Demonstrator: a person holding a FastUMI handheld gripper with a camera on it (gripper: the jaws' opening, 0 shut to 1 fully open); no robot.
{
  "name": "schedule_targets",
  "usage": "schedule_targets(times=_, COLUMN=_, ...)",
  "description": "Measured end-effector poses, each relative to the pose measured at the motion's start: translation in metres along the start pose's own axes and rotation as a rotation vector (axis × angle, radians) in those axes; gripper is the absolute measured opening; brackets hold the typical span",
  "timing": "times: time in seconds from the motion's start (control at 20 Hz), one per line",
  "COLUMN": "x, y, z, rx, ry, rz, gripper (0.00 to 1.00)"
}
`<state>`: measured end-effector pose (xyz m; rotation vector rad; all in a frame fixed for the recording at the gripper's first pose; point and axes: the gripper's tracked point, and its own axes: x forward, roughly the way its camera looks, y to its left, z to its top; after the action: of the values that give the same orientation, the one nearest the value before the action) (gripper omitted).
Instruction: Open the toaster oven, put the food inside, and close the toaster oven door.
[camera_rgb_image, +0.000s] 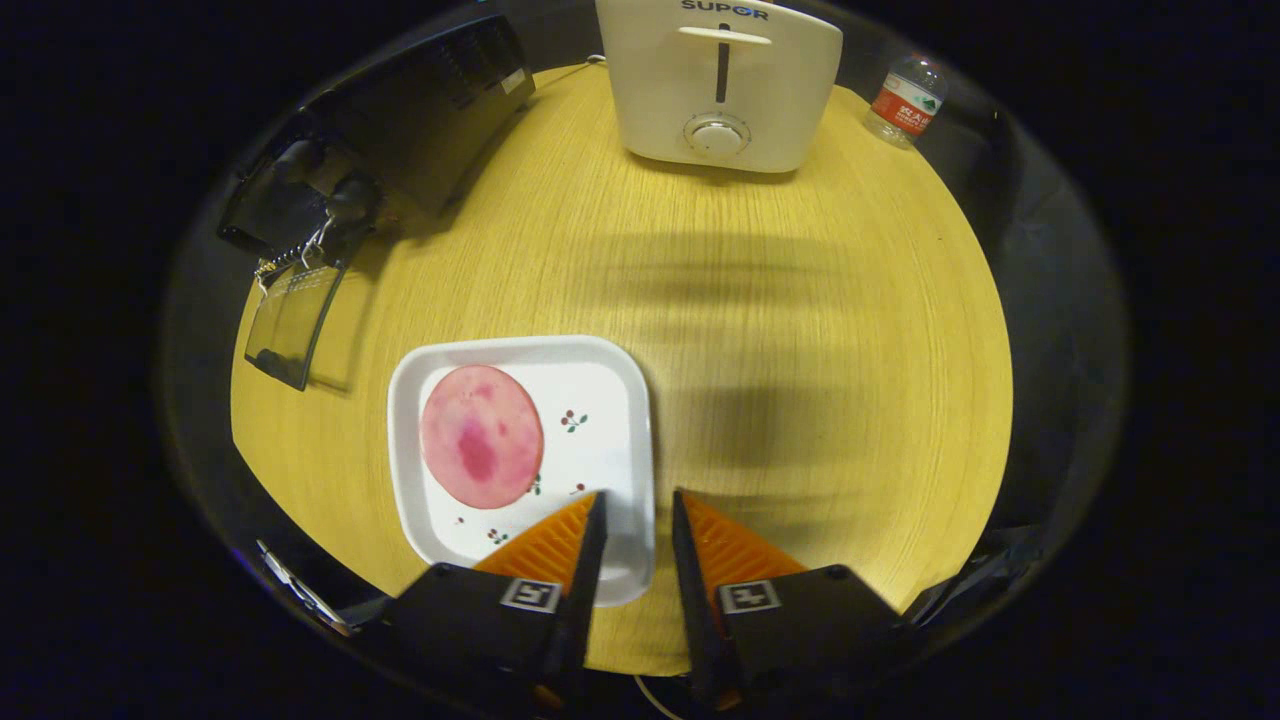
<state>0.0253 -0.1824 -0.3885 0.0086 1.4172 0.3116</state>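
1. One round slice of pink food (481, 436) lies flat on the left half of a white square plate (610, 400), on the wooden table (800, 400); the plate's near right rim sits between and just ahead of the gripper (638, 505) fingers.
2. The fingers stand a little apart with nothing held, one above the plate's near edge, the other above bare table.
3. My guess: the slice is light, thin, soft and probably floppy and slick, so pinch its rim gently rather than squeeze the middle.
4. Being a disc lying flat, it has no long axis and points nowhere; its face looks up.
5. The black toaster oven (420, 120) stands well beyond on the left, its glass door (292, 325) hanging down open toward the table, so the opening step looks done. A white toaster (720, 85) and a bottle (905, 100) stand at the far side.
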Motion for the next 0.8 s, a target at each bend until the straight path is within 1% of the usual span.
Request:
schedule_targets(times=0.05, x=0.001, y=-0.001, z=0.001, rx=-0.003, ry=0.006, rz=0.004, gripper=0.29)
schedule_targets(times=0.1, x=0.000, y=-0.003, z=0.000, rx=-0.009, ry=0.002, rz=0.008, gripper=0.29)
schedule_targets(times=0.2, x=-0.001, y=-0.004, z=0.001, rx=-0.022, ry=-0.002, rz=0.038, gripper=0.21)
schedule_targets(times=0.3, x=-0.001, y=-0.006, z=0.001, rx=0.004, ry=0.016, rz=0.062, gripper=0.21)
schedule_targets(times=0.35, x=0.000, y=-0.007, z=0.004, rx=0.022, ry=0.014, rz=0.078, gripper=0.14)
schedule_targets(times=0.4, x=0.000, y=-0.007, z=0.001, rx=0.033, ry=0.016, rz=0.099, gripper=0.11)
schedule_targets(times=0.45, x=-0.002, y=-0.007, z=0.000, rx=0.036, ry=0.016, rz=0.120, gripper=0.04)
schedule_targets(times=0.6, x=-0.001, y=-0.006, z=-0.002, rx=0.047, ry=0.031, rz=0.170, gripper=0.02)
schedule_targets(times=0.8, x=0.002, y=-0.001, z=-0.008, rx=0.070, ry=0.043, rz=0.186, gripper=0.02)
